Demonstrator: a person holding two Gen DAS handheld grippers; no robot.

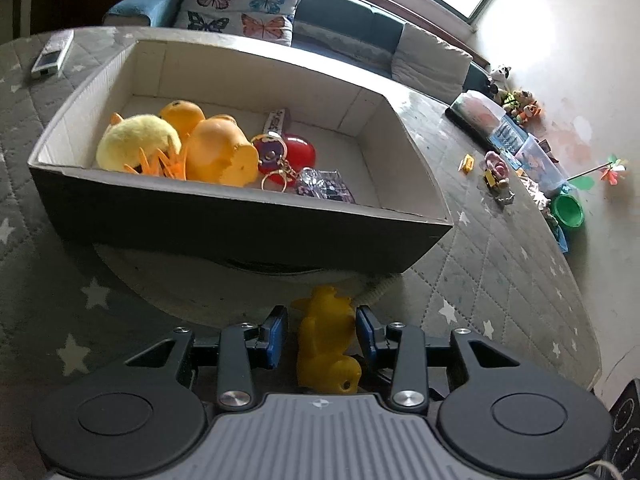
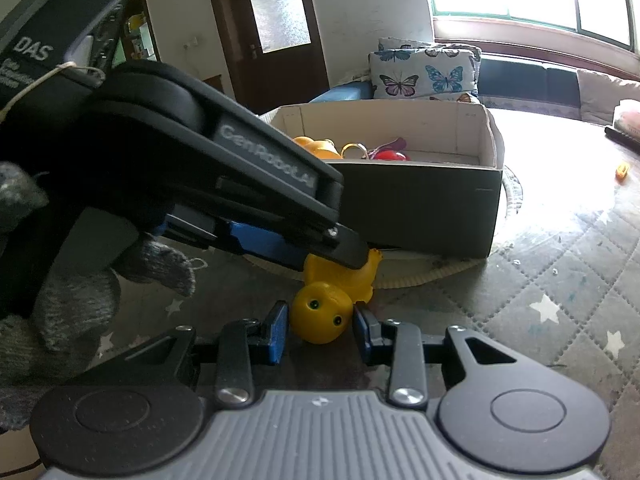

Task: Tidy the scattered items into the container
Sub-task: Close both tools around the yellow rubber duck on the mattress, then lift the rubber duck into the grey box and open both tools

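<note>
— On the star-patterned quilted mat (image 1: 500, 264), just in front of the box, where exactly did the yellow rubber duck (image 1: 326, 344) lie?

— It lay on its side close to the near dark wall of the cardboard box (image 1: 248, 232), on the edge of a round pale mat (image 2: 424, 274) that poked out from under the box. Its long axis ran from the box toward the two tools: tail toward the box, head (image 2: 320, 316) toward the right wrist camera, with both black eyes facing that lens.

— And the left gripper (image 1: 321, 334)?

— It pointed steeply down over the duck, its blue pads (image 1: 276, 336) spread either side of the body. The right pad sat against the duck's flank; the left one showed a gap, so nothing was pinched. A hand in a grey knit glove (image 2: 80, 292) held it.

— The right gripper (image 2: 320, 334)?

— It came in lower and flatter from the opposite end, its jaws drawn in about the duck's head, both blue pads right at its sides.

— What was in the box?

— A fluffy yellow chick (image 1: 136, 144), two orange ducks (image 1: 218, 150), a red case (image 1: 294, 152) and keyrings (image 1: 276, 156)
</note>
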